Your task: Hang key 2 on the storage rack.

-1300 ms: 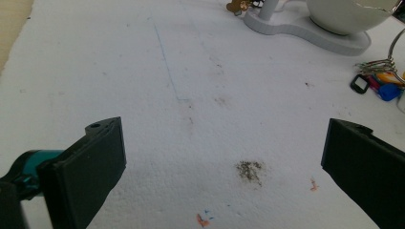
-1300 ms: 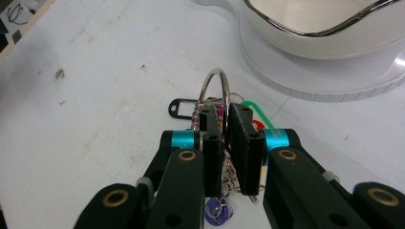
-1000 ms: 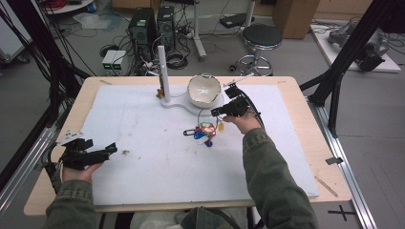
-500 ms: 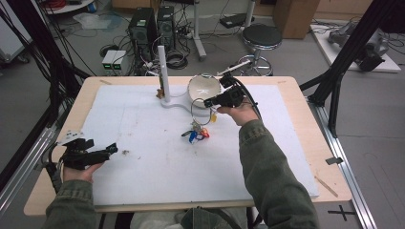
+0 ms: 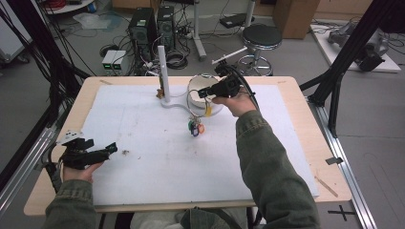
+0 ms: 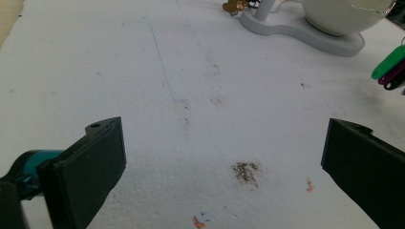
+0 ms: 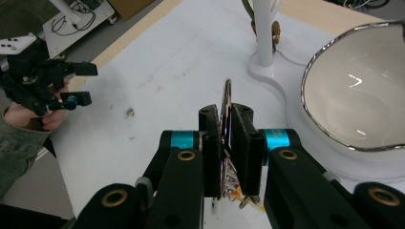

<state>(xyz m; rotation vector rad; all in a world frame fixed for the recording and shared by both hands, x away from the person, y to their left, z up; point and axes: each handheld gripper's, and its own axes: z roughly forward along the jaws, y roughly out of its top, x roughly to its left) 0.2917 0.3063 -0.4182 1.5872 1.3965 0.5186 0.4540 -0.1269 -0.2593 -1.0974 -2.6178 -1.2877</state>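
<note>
Beside the bowl, right gripper pinches key ring; keys dangle straight down.

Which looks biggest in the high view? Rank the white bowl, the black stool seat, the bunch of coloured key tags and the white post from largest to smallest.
1. Black stool seat and white bowl: about alike; the stool stands farther off, so no ranking.
2. White post, tall but thin.
3. Bunch of coloured key tags, hanging from the right gripper.
</note>
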